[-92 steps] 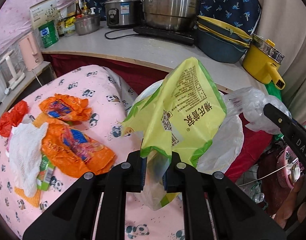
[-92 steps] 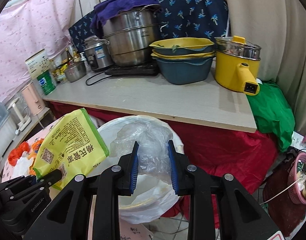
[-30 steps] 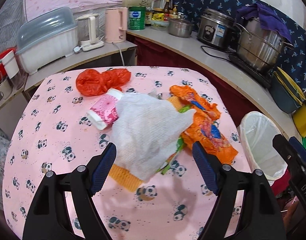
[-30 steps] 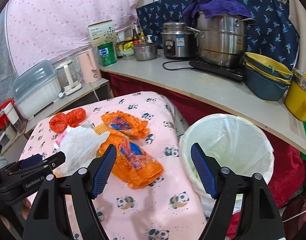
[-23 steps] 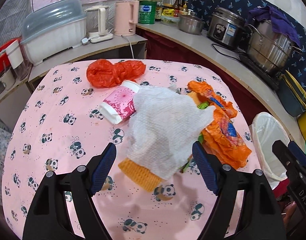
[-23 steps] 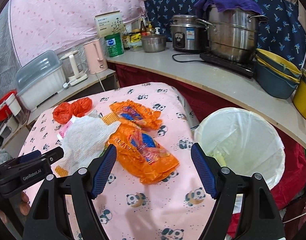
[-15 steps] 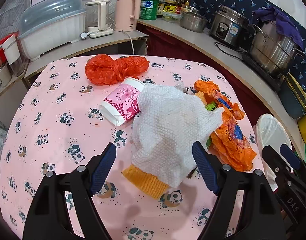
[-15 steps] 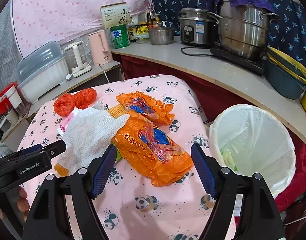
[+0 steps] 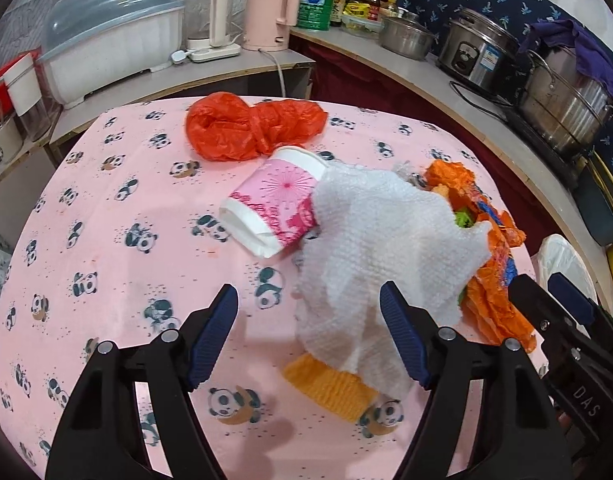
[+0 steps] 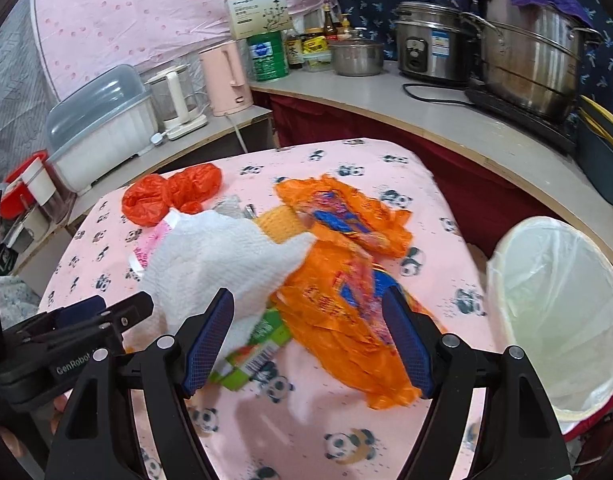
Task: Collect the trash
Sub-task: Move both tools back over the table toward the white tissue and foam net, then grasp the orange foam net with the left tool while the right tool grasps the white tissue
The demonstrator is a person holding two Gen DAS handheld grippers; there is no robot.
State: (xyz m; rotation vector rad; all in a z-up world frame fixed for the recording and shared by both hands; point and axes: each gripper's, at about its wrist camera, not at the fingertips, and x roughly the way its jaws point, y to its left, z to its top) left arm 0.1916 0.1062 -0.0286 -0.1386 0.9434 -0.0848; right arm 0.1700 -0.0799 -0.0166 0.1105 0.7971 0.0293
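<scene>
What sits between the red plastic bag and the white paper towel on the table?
The pink paper cup, on its side, between red bag and paper towel, which covers its far end. Clearest in the left wrist view.

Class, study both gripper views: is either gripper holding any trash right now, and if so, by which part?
Nothing is held. The left gripper and the right gripper are both closing but grip nothing; the white towel and the orange wrapper lie loose on the table.

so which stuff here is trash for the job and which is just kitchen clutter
Job:
white paper towel
pink paper cup
red plastic bag
orange wrappers
green carton
lined bin

Lying about:
pink kettle
rice cooker
steel pot
</scene>
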